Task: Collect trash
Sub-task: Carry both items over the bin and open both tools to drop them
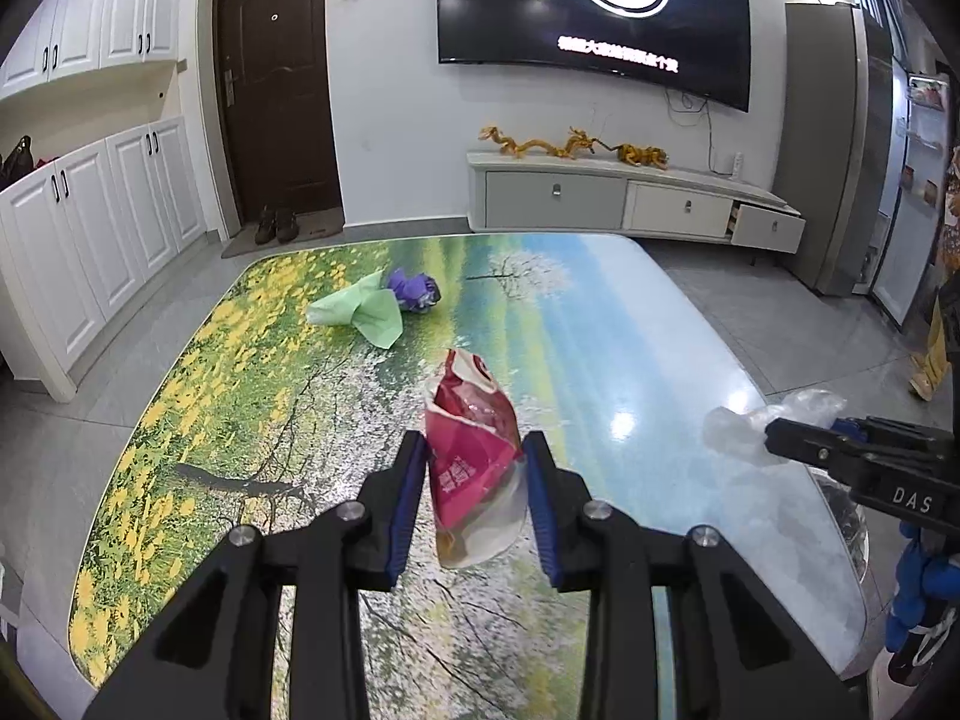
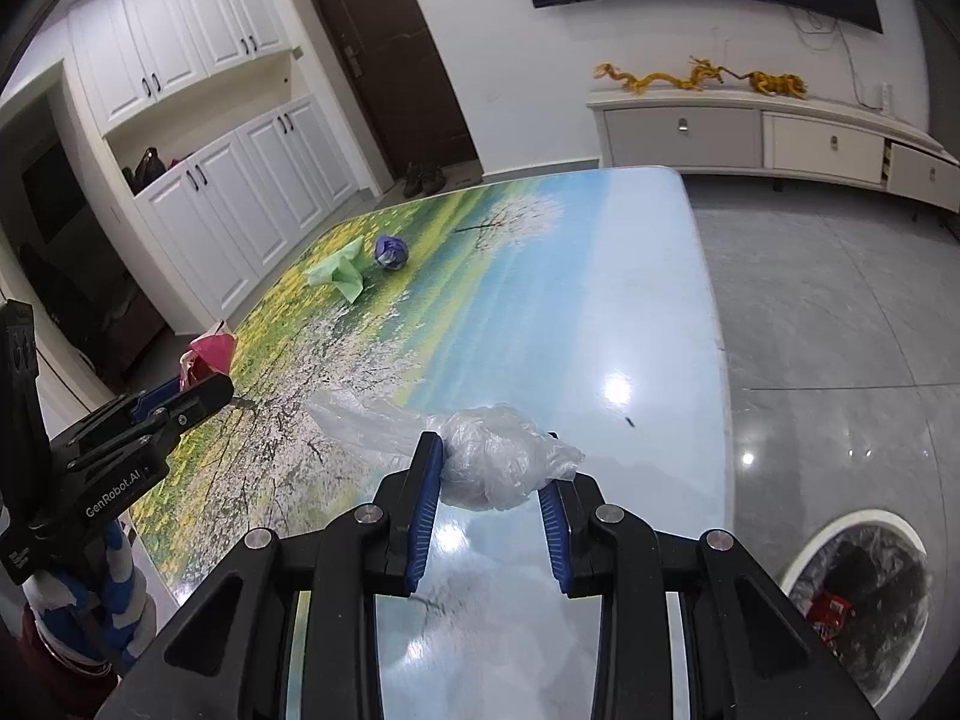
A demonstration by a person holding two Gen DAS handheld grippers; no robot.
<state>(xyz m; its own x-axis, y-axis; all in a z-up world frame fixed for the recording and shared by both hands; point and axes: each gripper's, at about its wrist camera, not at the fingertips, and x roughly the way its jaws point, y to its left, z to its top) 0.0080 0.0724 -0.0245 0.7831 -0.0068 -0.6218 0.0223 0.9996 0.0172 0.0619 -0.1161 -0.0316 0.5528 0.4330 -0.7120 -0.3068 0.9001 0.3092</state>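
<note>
In the left wrist view, my left gripper [image 1: 475, 483] is closed narrowly on a red wrapper [image 1: 474, 456] at centre frame, lifted off the table [image 1: 600, 324] for binning

In the right wrist view, my right gripper [image 2: 492, 480] pinches a clear plastic bag [image 2: 498, 456] mid-frame; the bin [image 2: 864, 606] waits lower right, a green bag [image 2: 339, 273] and purple wad [image 2: 391, 252] upper left

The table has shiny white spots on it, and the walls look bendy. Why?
Left wrist view: a lamp's glare shines on the glossy table, and the fisheye lens curves the TV. Right wrist view: more glare spots on the table; the cupboards bow.
</note>
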